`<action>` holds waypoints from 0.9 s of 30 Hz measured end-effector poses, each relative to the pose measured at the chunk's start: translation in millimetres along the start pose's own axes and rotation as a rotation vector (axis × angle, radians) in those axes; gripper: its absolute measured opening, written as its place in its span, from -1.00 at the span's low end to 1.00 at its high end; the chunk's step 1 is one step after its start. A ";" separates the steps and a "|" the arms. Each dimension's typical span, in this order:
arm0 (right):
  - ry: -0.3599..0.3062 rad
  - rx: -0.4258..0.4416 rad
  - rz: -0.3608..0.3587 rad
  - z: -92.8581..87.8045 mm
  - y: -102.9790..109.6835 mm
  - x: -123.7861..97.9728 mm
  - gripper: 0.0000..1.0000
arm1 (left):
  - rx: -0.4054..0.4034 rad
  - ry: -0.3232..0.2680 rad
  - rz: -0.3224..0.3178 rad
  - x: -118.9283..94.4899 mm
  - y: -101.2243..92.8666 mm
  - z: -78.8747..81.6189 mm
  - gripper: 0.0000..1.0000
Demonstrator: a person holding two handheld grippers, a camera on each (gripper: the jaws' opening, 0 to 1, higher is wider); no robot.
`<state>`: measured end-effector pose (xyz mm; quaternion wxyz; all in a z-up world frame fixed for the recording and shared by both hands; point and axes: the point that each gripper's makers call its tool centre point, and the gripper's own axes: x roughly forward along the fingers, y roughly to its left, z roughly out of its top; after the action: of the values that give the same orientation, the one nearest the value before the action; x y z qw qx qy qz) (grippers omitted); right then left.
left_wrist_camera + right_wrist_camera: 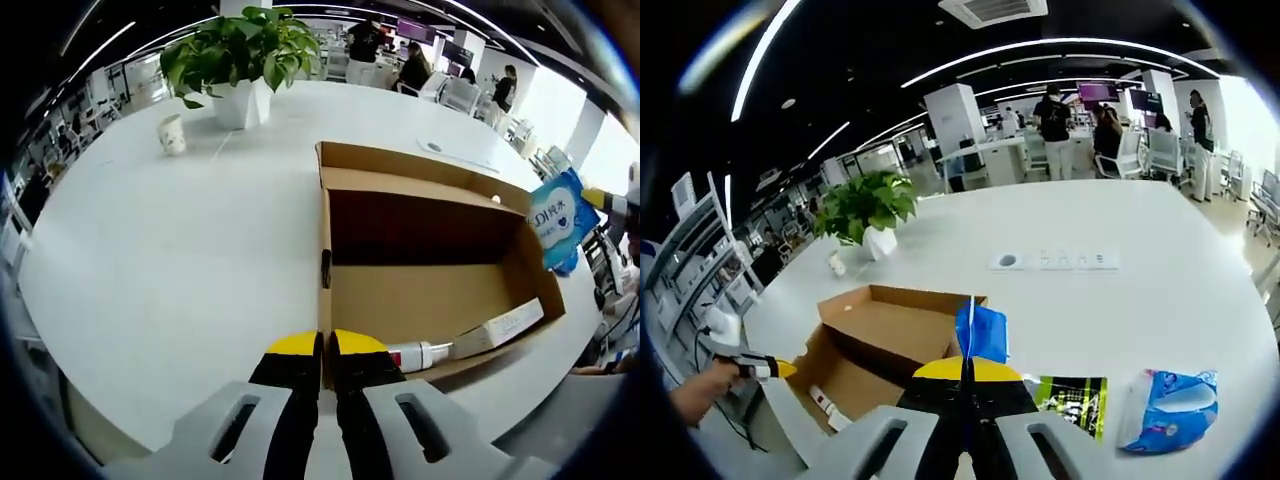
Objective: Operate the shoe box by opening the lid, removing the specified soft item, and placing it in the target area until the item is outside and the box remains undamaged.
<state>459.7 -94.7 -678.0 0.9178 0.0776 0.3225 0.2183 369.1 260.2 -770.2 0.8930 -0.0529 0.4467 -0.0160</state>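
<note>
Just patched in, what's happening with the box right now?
The shoe box sits open on the white table. The left gripper is shut on the box's near wall, steadying it. The right gripper is shut on a blue soft pack, held up above the table, clear of the box. A tube and a slim carton are in the box.

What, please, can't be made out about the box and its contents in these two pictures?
- Box near corner, left gripper view: hidden by the left gripper.
- Tube label: too small.
- Blue pack, right gripper view: lower part hidden behind the right gripper.
- Green packet: print too small, partly covered.
</note>
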 end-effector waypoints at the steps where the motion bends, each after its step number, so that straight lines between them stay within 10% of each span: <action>1: 0.008 0.009 0.000 -3.0 -1.1 1.0 -1.00 | 0.001 0.000 0.000 0.1 0.0 0.1 -0.99; 27: 0.169 -0.053 -0.172 -65.3 -103.4 13.0 -1.00 | 0.021 0.002 0.006 0.4 -0.5 -0.9 -0.98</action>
<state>464.2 -181.1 -765.5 0.9044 0.0067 0.3984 0.1527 368.7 259.6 -771.0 0.8931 -0.0422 0.4475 -0.0180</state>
